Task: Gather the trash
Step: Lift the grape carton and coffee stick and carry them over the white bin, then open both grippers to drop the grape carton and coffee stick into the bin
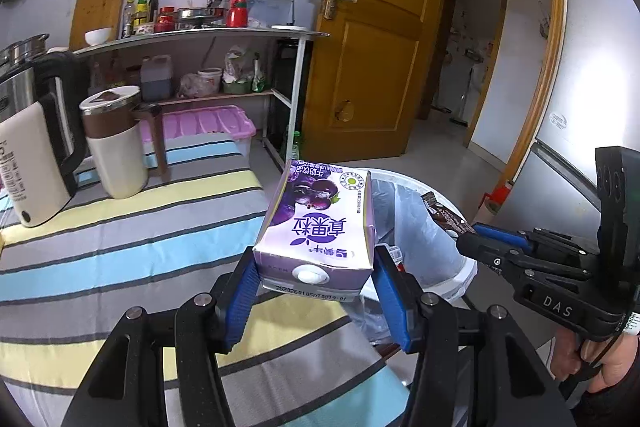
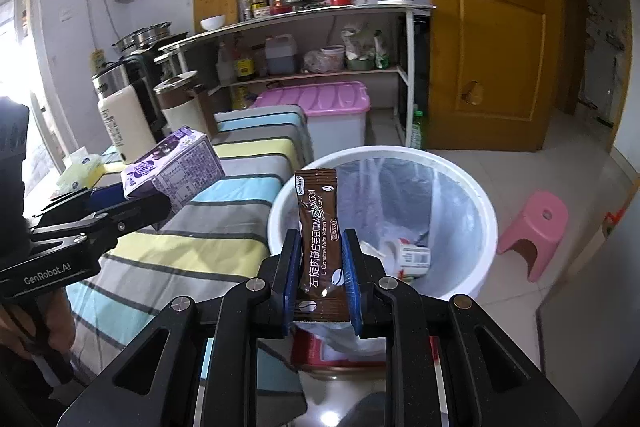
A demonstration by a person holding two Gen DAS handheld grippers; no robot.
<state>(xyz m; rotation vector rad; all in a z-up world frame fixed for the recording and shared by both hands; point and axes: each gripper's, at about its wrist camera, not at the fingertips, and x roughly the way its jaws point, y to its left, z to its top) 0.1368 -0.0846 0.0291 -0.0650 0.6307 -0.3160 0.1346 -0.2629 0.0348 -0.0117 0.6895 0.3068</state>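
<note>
My left gripper (image 1: 314,269) is shut on a purple milk carton (image 1: 320,227) and holds it in the air over the table's edge, just left of the white trash bin (image 1: 460,215). The carton also shows in the right wrist view (image 2: 176,169), with the left gripper (image 2: 132,203) beneath it. My right gripper (image 2: 320,259) is shut on a brown coffee sachet (image 2: 320,239), held upright above the near rim of the bin (image 2: 486,227). The bin has a clear liner and holds some trash, among it a white cup (image 2: 412,259). The sachet also shows in the left wrist view (image 1: 444,217).
A striped cloth covers the table (image 1: 120,247). A kettle (image 1: 36,143) and a brown-and-cream mug (image 1: 114,143) stand on it. A shelf (image 2: 320,11) with kitchenware, a pink-lidded box (image 2: 324,99), a yellow door (image 2: 492,27) and a pink stool (image 2: 536,227) are around.
</note>
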